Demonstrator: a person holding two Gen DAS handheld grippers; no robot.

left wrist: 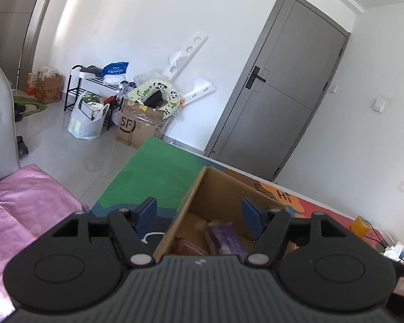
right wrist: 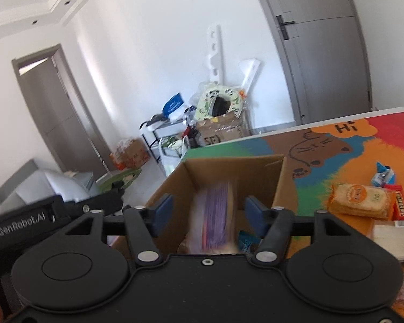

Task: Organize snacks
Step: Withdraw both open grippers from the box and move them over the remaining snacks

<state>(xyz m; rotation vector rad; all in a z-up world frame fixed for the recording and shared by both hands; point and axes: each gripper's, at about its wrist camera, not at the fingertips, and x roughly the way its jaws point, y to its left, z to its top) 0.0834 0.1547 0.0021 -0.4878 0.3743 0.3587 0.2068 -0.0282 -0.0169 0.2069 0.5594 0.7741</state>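
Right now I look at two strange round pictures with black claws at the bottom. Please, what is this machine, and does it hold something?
A person holds one two-finger gripper in each hand, each carrying a wide-angle camera. One picture looks along the left gripper, the other along the right gripper. Both stand open above a cardboard box on a colourful mat. A blurred purple snack packet sits inside the box; no pad presses on it. An orange cracker pack waits on the mat.

Brown cardboard box [right wrist: 256,172], purple-striped pkt [right wrist: 215,215], orange cracker pack [right wrist: 358,197]
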